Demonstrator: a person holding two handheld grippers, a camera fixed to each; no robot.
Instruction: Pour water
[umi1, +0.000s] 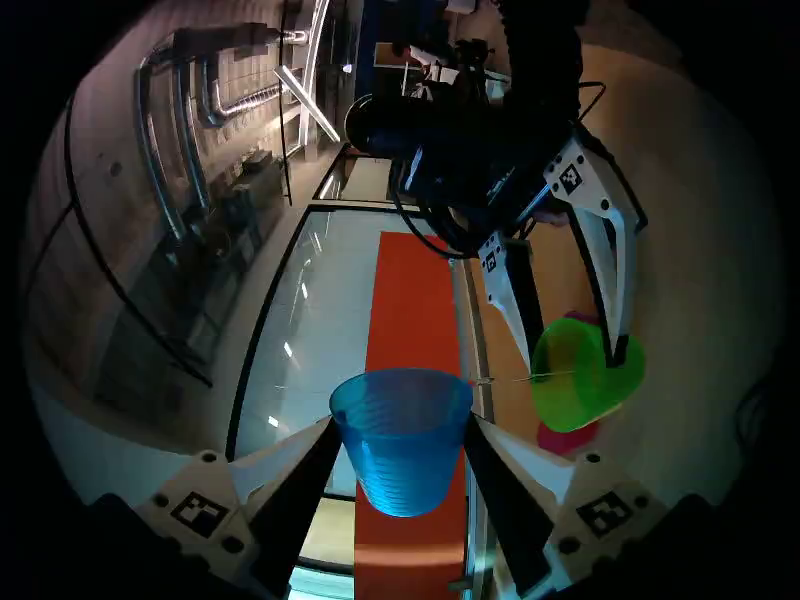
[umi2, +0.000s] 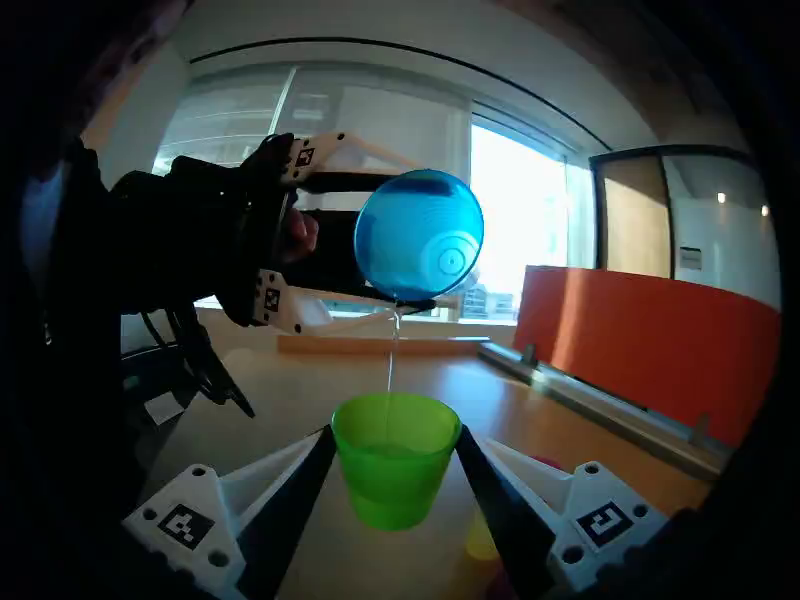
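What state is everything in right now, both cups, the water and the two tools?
blue cup, tipped on its side, pouring out.
green cup, upright, with some water in it.
water, a thin stream falling from the blue cup into the green cup.
left tool, shut on the blue cup.
right tool, shut on the green cup.

The tipped cup (umi2: 420, 235) sits clamped in the left tongs (umi1: 402, 425), up high and directly above the upright cup (umi2: 392, 480), which is gripped between the two fingers of the right tongs (umi2: 395, 435). A thin stream of water (umi2: 390, 355) drops from the tipped cup's lip into the upright cup. Beneath both lies the bench (umi2: 300, 390). In the right gripper view a partition (umi2: 650, 340) stands along the bench's right side, and the window (umi2: 520, 200) is behind everything.
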